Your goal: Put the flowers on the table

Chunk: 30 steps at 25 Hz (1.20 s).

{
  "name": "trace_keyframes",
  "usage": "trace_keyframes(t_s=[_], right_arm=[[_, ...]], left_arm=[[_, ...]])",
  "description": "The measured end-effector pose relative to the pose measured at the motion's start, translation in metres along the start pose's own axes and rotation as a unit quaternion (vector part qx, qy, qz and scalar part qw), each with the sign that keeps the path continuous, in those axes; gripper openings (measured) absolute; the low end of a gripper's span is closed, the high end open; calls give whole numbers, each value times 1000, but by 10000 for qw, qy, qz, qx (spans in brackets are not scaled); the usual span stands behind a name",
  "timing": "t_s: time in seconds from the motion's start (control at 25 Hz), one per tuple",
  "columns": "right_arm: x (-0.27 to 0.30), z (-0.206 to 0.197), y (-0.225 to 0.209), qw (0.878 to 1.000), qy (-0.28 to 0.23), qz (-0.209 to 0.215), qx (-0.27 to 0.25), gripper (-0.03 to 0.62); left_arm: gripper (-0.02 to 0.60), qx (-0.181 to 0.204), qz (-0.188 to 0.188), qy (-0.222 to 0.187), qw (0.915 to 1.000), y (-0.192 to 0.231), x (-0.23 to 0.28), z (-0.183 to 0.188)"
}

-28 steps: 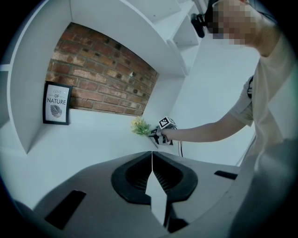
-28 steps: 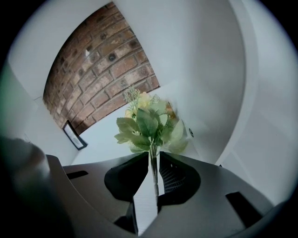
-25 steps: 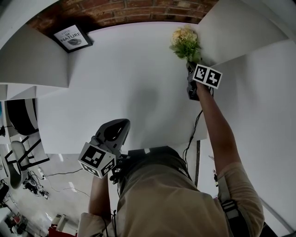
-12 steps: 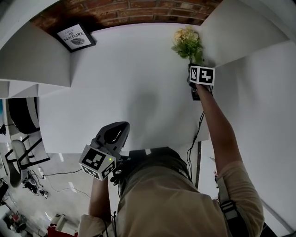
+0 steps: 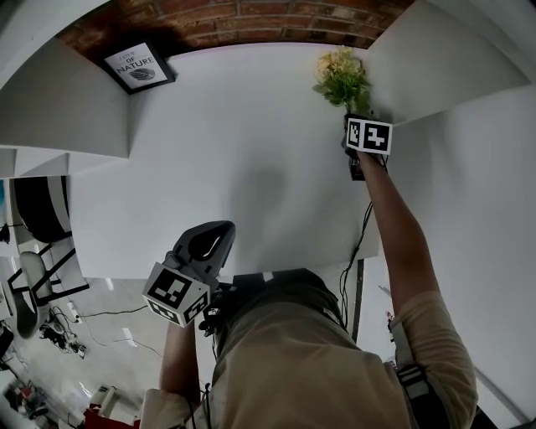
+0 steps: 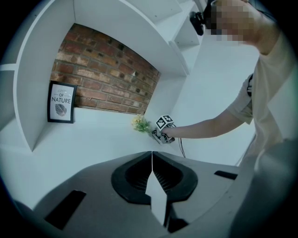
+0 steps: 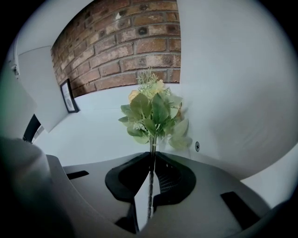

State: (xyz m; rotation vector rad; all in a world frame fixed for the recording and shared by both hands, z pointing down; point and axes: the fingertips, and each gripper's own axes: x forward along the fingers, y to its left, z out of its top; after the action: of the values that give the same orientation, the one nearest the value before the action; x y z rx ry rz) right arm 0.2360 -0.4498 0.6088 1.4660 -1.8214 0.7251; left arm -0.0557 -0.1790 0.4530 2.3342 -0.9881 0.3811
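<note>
My right hand-held gripper (image 7: 152,155) is clamped narrow on the thin stem of the flowers (image 7: 151,111). The stem runs down the seam between the jaws, and its lower end is lost in the dark recess behind them. The leafy head sticks out past the jaw tips, at the far right corner of the counter (image 5: 234,151), close to the white side wall. I cannot tell whether any leaf touches the counter or the wall.

In the head view the marker cube covers the jaws and the stem, so only the bunch shows above it. My own body cuts off the counter's near edge there.

My left hand-held gripper (image 6: 152,154) is held low at the near edge, well apart from the flowers. Its jaws are pressed together with nothing between them.

A framed print (image 5: 139,67) leans at the far left against the brick wall (image 5: 251,17). Its smaller lettering is too fine to read.
</note>
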Motion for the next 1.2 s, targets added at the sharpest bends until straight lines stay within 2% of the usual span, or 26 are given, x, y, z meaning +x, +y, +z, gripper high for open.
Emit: trace_keyframes(t_s=[0.28, 0.56, 0.76, 0.96, 1.2], right_arm=[[-9, 4, 2, 9996, -146, 217, 97, 49], [-32, 14, 17, 9965, -446, 711, 23, 57], [-52, 19, 22, 9903, -740, 1021, 578, 57], [-81, 28, 36, 9842, -1012, 1295, 665, 57], [-115, 44, 52, 9683, -1381, 1844, 969, 57]], left_arm=[[14, 67, -27, -10, 10000, 2, 6, 6], [14, 224, -12, -62, 9997, 1, 18, 19], [14, 130, -71, -194, 9997, -8, 29, 32], [11, 29, -145, -439, 9989, -17, 30, 43], [11, 14, -187, -529, 9984, -28, 25, 49]])
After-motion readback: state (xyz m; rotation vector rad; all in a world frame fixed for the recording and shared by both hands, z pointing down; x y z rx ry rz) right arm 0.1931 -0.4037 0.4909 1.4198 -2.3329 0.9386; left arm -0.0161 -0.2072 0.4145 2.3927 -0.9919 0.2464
